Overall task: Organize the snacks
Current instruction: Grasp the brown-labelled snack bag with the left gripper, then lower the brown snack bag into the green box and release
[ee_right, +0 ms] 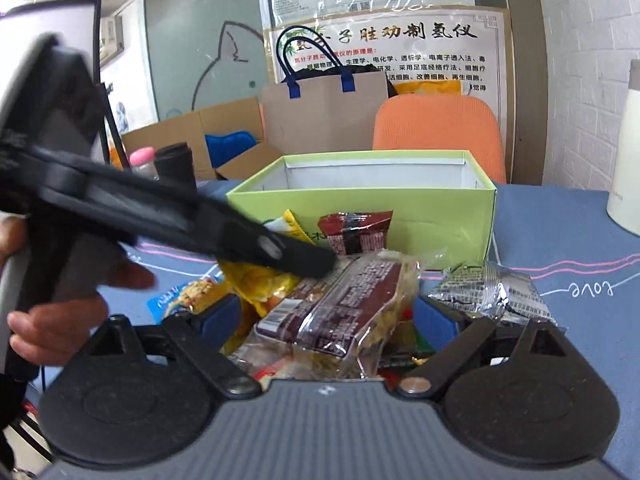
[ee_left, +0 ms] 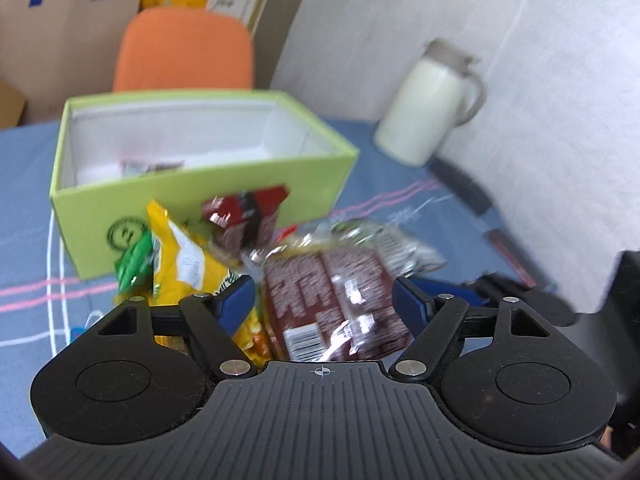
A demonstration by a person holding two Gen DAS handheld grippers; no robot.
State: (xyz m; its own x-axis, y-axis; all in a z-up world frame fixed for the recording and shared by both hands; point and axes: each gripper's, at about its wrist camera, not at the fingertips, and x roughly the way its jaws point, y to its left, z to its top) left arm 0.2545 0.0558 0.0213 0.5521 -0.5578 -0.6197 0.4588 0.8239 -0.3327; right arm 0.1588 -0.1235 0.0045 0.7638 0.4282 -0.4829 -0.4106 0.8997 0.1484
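A lime-green open box [ee_left: 192, 204] [ee_right: 440, 216] stands on the blue cloth with one small packet [ee_left: 152, 167] inside. In front of it lies a pile of snacks: a yellow bag [ee_left: 180, 256], a dark red packet [ee_left: 244, 216] [ee_right: 356, 228], a silver packet [ee_left: 400, 248] [ee_right: 488, 288] and a clear-wrapped brown packet [ee_left: 320, 296] [ee_right: 352, 300]. My left gripper [ee_left: 324, 302] is open over the brown packet, which lies between its blue fingers [ee_left: 236, 300]. In the right wrist view the left gripper [ee_right: 316, 262] reaches in from the left. My right gripper [ee_right: 326, 322] is wide open over the same packet's near end.
A white jug [ee_left: 428, 108] [ee_right: 624, 152] stands at the right by the wall, with dark objects [ee_left: 460, 188] lying near it. An orange chair [ee_left: 188, 52] [ee_right: 436, 132] is behind the box. A person's hand [ee_right: 60, 320] holds the left gripper. Cardboard boxes and a paper bag [ee_right: 324, 108] sit beyond.
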